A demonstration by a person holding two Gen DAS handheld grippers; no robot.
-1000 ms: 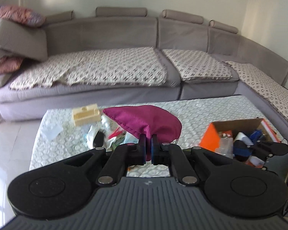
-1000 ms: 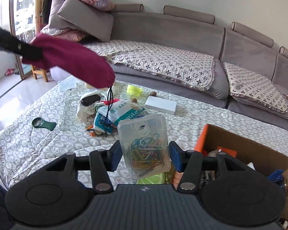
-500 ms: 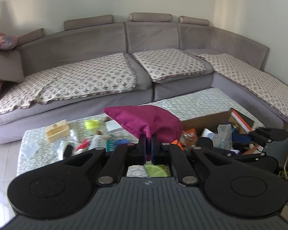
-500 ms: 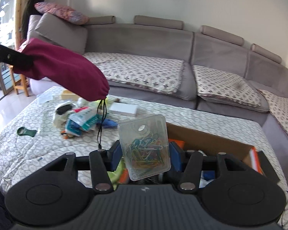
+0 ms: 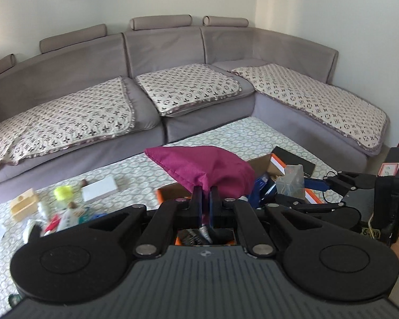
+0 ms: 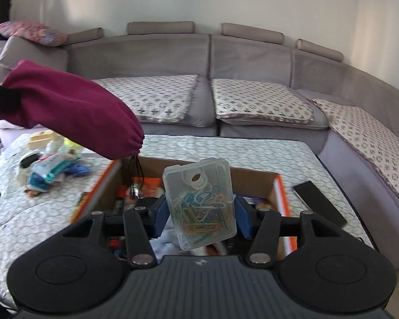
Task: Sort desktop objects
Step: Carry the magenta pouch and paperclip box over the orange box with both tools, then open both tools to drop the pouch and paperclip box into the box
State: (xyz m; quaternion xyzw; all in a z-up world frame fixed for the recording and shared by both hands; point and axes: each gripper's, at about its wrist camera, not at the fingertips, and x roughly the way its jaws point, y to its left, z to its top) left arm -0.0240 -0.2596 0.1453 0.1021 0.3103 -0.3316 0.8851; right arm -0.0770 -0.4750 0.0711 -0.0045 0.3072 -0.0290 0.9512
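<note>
My left gripper [image 5: 206, 202] is shut on a magenta drawstring pouch [image 5: 207, 167] and holds it in the air over the cardboard box [image 5: 170, 194]. The pouch also shows in the right wrist view [image 6: 66, 111], with its black cord hanging into the box [image 6: 252, 178]. My right gripper [image 6: 200, 212] is shut on a clear plastic case of coloured paper clips [image 6: 200, 202], held above the open box. That case and the right gripper also show in the left wrist view [image 5: 290, 183].
The box holds several mixed items. A pile of loose objects [image 6: 50, 164] lies on the patterned table cover to the left, with a white box [image 5: 99, 188] and a wooden block [image 5: 24, 204]. A black phone [image 6: 319, 202] lies right of the box. A grey sofa [image 6: 226, 79] stands behind.
Both grippers have swung right, from over the pile of loose objects to over the cardboard box, each still holding its item.
</note>
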